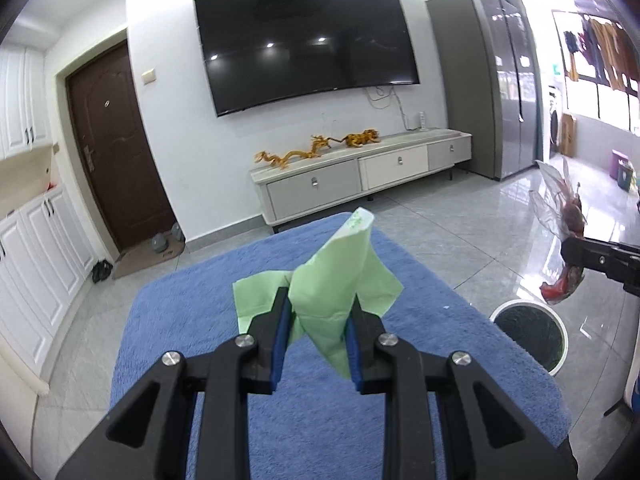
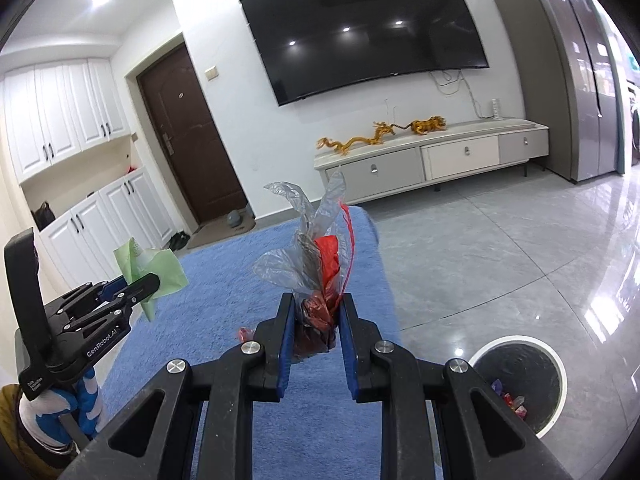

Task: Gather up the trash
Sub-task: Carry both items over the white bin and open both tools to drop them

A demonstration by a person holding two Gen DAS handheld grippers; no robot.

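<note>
Holding trash in both: left gripper [image 1: 318, 320] clamps a green napkin [image 1: 332, 280], right gripper [image 2: 316, 320] pinches a plastic bag [image 2: 316, 276] above the blue bench [image 2: 248, 280]. Next, probably swinging right to the bin [image 2: 520, 380].

Blue towel-like cloth [image 1: 312, 420] covers the desk completely; no bare desk surface is visible. A small red scrap [image 2: 245, 334] lies on the cloth, partly hidden behind the right tongs [image 2: 317, 322]. Grey tiled floor [image 2: 500, 248] surrounds the desk. A white-rimmed bin [image 2: 560, 364] stands on the floor just beside the desk's right side. A low TV cabinet [image 1: 360, 176] stands on the floor against the far wall.
</note>
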